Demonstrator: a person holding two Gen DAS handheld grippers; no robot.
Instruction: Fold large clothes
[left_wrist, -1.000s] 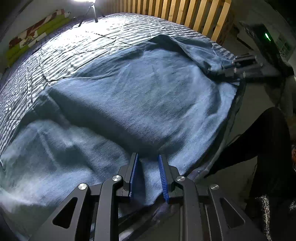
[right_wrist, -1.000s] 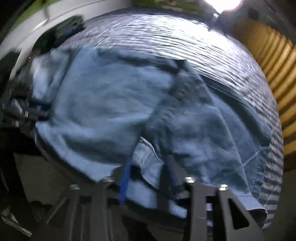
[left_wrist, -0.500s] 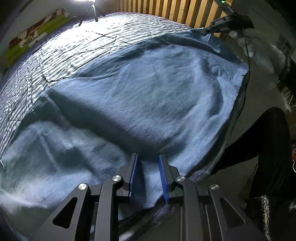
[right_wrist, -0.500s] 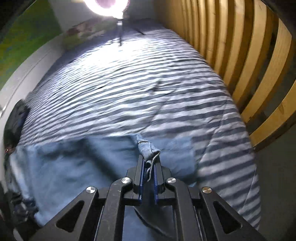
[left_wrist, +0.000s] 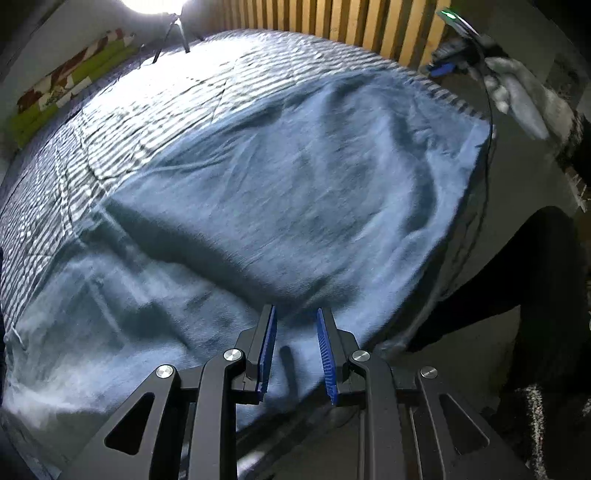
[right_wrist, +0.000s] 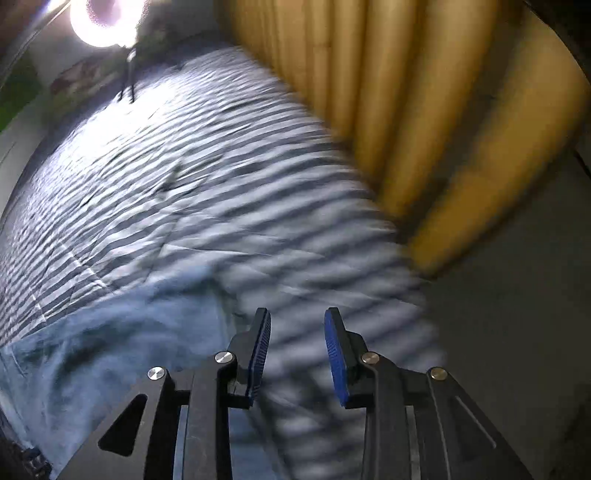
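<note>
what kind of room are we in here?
Most likely a bedroom, lit for recording. A wide striped bed cover carries the blue denim garment, wooden slats like a headboard or bed frame run along one side, and a bright lamp on a tripod stands at the far end.

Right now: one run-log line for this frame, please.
stage: spreading blue denim garment on striped bedsheet | left gripper: over garment's near edge | right gripper: jaws opening, nothing between
</note>
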